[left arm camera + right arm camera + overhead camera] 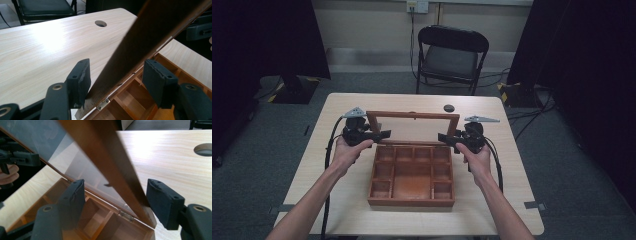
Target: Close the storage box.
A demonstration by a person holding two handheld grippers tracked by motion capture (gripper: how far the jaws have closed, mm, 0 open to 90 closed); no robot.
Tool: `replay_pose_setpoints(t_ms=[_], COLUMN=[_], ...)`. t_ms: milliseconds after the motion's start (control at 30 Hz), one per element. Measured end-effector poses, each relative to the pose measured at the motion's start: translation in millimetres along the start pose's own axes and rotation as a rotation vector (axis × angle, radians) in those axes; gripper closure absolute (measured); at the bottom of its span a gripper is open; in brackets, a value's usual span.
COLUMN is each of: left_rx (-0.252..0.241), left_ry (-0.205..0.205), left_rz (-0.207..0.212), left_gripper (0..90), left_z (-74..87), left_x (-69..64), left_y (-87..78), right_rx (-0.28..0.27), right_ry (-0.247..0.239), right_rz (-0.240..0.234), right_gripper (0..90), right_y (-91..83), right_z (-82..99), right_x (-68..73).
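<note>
A wooden box (pixel 412 202) with several compartments sits mid-table, its glass-paned lid (pixel 412 115) raised nearly upright on its back hinges. My left gripper (pixel 384 134) is at the lid's left side rail; in the left gripper view the rail (pixel 155 32) runs between the jaws and the gripper (pixel 117 72) is shut on it, just above a hinge (pixel 103 103). My right gripper (pixel 443 137) is at the right side rail. In the right gripper view that rail (pixel 107 157) passes between the jaws of the open gripper (pixel 116 192), with a gap at the left pad (pixel 76 195).
The light wooden table (pixel 337 165) has a round cable hole (pixel 449 108) behind the box. A black folding chair (pixel 452 55) stands beyond the far edge. Dark curtains hang at both sides. Cables trail from both grippers along the person's forearms.
</note>
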State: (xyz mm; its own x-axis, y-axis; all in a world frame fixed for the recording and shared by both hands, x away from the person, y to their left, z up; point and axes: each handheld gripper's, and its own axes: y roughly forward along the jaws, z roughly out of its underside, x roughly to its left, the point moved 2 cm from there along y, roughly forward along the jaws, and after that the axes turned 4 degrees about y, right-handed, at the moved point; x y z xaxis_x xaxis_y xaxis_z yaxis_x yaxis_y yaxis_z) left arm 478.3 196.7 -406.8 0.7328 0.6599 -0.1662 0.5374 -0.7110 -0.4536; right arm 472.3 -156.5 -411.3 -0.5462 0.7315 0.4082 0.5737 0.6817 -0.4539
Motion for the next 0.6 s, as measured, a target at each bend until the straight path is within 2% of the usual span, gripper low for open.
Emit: replay_pose_setpoints(t_ms=[133, 333, 400, 467, 600], left_rx=[-0.009, 0.003, -0.015, -0.028, -0.029], left_ry=[-0.015, 0.015, 0.013, 0.004, -0.012], left_rz=[0.016, 0.009, 0.003, 0.002, 0.005], left_gripper=[39.0, 36.6, 35.8, 35.4, 31.8], left_z=[0.7, 0.2, -0.3, -1.2, -1.2], left_x=[-2.6, -8.4, -9.0, -9.1, -8.0], left_y=[-3.4, -8.8, -10.9, -13.1, -16.9], right_rx=[0.01, 0.024, 0.028, 0.03, 0.04], right_ry=[0.007, -0.01, -0.027, -0.02, -0.021], right_rz=[0.005, 0.01, 0.019, 0.016, 0.014], right_gripper=[31.9, 32.9, 32.9, 32.6, 32.1], right_y=[-3.3, -9.1, -10.4, -11.9, -21.1], right_z=[-0.2, 0.7, 0.1, -0.1, -2.3], right_x=[1.9, 7.5, 7.7, 7.4, 5.9])
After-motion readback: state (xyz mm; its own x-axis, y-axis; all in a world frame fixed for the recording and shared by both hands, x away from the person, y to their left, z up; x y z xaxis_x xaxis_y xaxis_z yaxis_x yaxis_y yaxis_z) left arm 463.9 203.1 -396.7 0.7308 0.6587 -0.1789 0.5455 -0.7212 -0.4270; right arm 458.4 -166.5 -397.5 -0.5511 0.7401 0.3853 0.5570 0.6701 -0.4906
